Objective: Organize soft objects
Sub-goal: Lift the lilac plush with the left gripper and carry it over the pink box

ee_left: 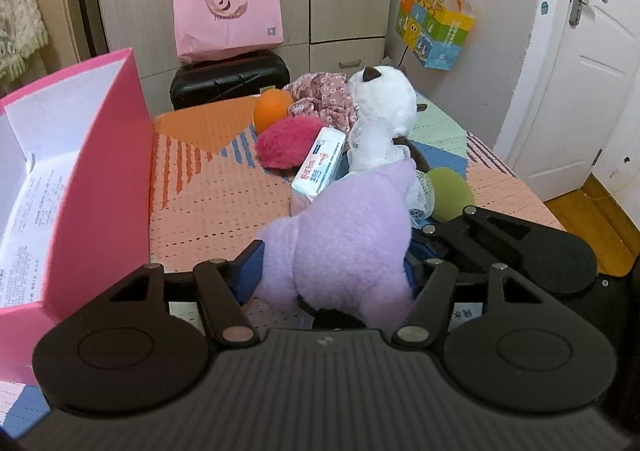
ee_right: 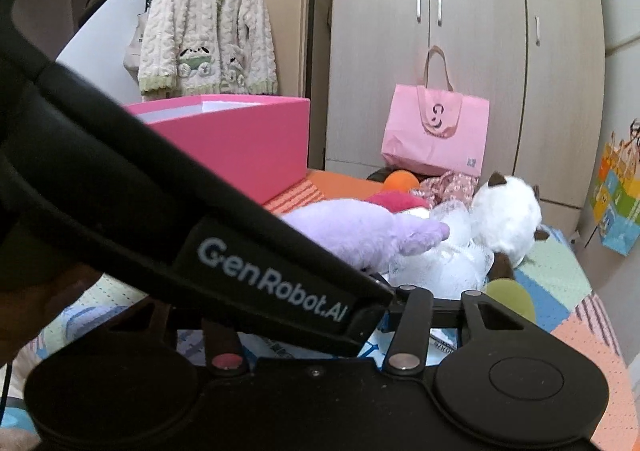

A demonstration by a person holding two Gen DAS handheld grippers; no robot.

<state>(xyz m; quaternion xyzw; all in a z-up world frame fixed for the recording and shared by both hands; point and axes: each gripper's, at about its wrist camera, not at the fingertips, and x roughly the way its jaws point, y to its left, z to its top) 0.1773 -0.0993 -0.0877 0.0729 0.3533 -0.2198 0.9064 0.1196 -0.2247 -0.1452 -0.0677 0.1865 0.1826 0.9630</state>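
Observation:
My left gripper [ee_left: 332, 271] is shut on a purple plush toy [ee_left: 344, 243], held just above the bed. The toy also shows in the right wrist view [ee_right: 360, 231]. Beyond it lie a white plush cat [ee_left: 384, 99], a magenta fluffy pad [ee_left: 288, 143], an orange ball [ee_left: 274, 109], a green ball [ee_left: 452, 193], a tissue pack [ee_left: 320, 165] and a floral cloth [ee_left: 320, 91]. An open pink box [ee_left: 100, 187] stands on the left. My right gripper sits low beside the left one, which hides its fingertips.
A patterned quilt [ee_left: 208, 203] covers the bed. A pink tote bag [ee_left: 228, 11] sits on a black case [ee_left: 228, 79] against the wardrobe. A colourful bag [ee_left: 436, 27] hangs on the wall by a white door [ee_left: 580, 71]. A knit cardigan [ee_right: 208, 19] hangs at the left.

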